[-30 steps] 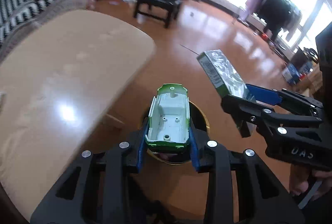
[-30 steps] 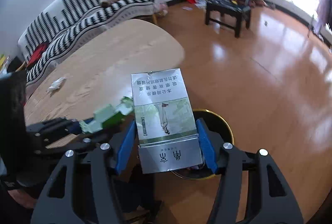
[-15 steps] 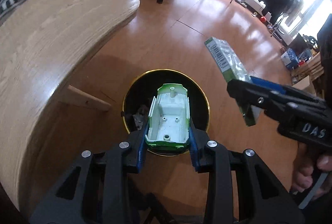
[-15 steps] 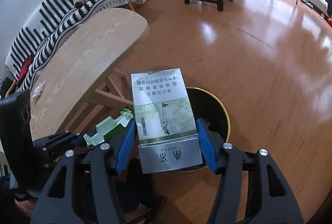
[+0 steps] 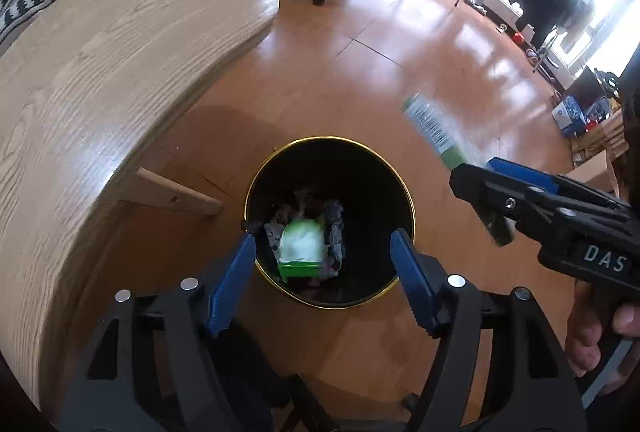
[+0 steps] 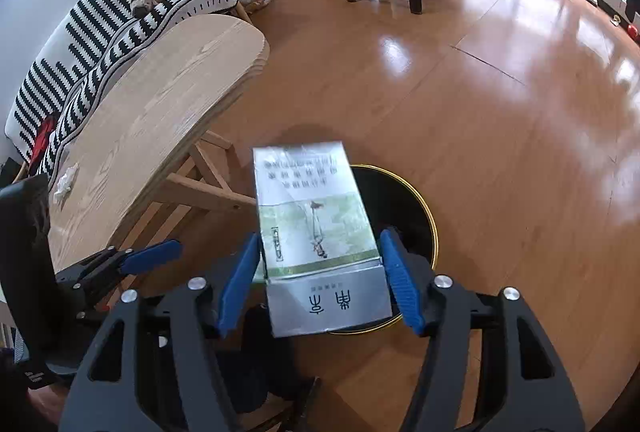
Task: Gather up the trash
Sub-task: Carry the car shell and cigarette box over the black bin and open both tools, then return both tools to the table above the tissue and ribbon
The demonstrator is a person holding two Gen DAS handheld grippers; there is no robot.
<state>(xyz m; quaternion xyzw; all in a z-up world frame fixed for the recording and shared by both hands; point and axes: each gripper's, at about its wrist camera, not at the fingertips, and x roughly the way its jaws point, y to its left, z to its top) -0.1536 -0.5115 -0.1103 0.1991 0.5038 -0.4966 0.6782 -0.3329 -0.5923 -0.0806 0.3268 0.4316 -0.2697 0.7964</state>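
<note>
Right wrist view: right gripper [image 6: 320, 272] is pinching the box [image 6: 318, 232] over the bin [image 6: 430, 216] rim, not dead center, so it's risking bouncing out, while left gripper [image 5: 324, 272], gaping empty, is hovering above the tray [image 5: 301, 246] inside.

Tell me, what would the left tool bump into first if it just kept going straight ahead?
Probably the open trash bin below: the left tool, open and empty, points into its mouth, so it would likely meet the green-and-white plastic piece on the trash inside. Depth is uncertain.

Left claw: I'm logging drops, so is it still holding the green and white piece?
No, the left claw is open and empty, and the green and white piece lies inside the black bin.
</note>
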